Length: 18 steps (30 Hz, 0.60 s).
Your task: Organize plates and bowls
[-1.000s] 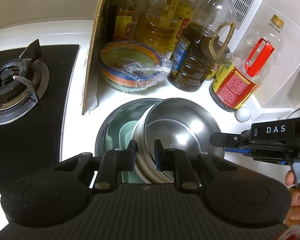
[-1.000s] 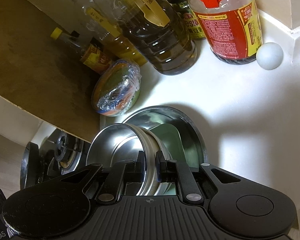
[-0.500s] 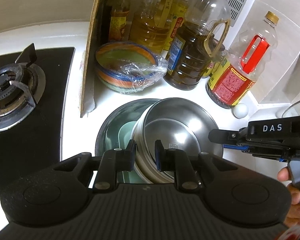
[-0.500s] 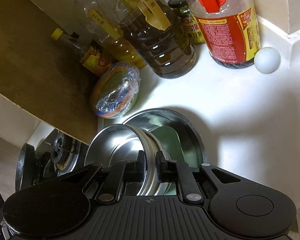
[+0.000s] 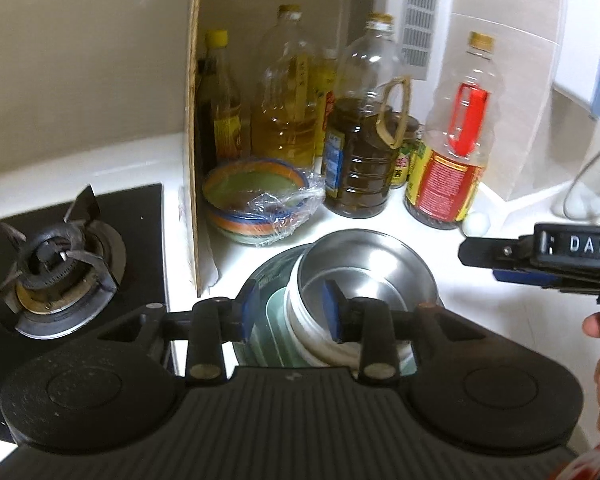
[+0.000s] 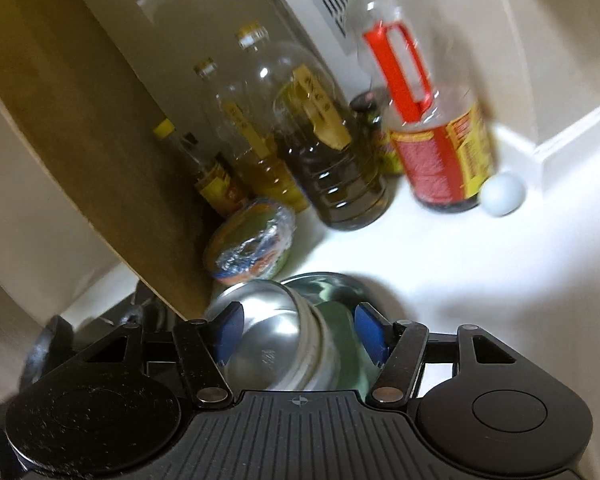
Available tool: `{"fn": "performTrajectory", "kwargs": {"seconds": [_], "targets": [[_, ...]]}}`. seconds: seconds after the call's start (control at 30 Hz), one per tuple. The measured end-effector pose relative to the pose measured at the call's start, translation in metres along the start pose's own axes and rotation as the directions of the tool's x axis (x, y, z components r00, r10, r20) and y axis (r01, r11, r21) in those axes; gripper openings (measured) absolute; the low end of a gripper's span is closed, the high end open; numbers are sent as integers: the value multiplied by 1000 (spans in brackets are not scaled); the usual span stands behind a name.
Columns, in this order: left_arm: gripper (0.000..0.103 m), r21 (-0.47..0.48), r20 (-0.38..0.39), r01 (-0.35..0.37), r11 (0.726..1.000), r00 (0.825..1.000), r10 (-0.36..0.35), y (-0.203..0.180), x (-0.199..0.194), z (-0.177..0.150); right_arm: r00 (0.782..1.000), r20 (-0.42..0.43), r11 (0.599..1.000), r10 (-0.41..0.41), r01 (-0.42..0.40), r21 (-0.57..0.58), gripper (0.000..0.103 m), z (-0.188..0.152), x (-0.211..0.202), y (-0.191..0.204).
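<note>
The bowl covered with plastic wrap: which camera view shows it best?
The left wrist view: the wrapped bowl is sharp there, with rim, stripes and wrap visible. The right wrist view shows it small, blurred and tilted beside the board.

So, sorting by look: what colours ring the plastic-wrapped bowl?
Orange and blue bands on the plastic-wrapped bowl, clearest in the left wrist view.

Oil bottles (image 5: 360, 152) stood clustered right of upright wooden board (image 5: 192, 152); gas burner (image 5: 56, 260) lay left of board; white egg (image 5: 476, 224) sat beyond bottles, farthest right.
</note>
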State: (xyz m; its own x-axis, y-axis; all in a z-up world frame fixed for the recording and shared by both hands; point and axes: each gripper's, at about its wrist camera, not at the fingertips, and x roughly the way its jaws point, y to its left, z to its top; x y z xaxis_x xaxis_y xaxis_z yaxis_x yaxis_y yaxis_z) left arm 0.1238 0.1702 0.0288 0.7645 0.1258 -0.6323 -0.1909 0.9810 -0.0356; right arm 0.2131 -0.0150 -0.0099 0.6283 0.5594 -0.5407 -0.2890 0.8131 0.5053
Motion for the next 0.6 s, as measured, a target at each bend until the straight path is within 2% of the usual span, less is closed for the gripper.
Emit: {"fn": "performTrajectory", "kwargs": {"seconds": [0.17, 0.27, 0.47, 0.6], "targets": [[36, 7, -4, 6, 1000, 1000, -6, -2, -21, -14, 992, 62, 988, -112, 118, -99, 63, -29, -25, 5], [38, -3, -16, 10, 1000, 1000, -10, -6, -30, -24, 986, 41, 977, -159, 163, -141, 62, -44, -32, 4], [38, -32, -44, -1, 999, 999, 0, -24, -46, -45, 984, -29, 973, -174, 167, -161, 63, -67, -47, -7], [38, -41, -68, -17, 999, 998, 15, -41, -61, -61, 985, -65, 976, -157, 145, -162, 63, -81, -64, -17]]}}
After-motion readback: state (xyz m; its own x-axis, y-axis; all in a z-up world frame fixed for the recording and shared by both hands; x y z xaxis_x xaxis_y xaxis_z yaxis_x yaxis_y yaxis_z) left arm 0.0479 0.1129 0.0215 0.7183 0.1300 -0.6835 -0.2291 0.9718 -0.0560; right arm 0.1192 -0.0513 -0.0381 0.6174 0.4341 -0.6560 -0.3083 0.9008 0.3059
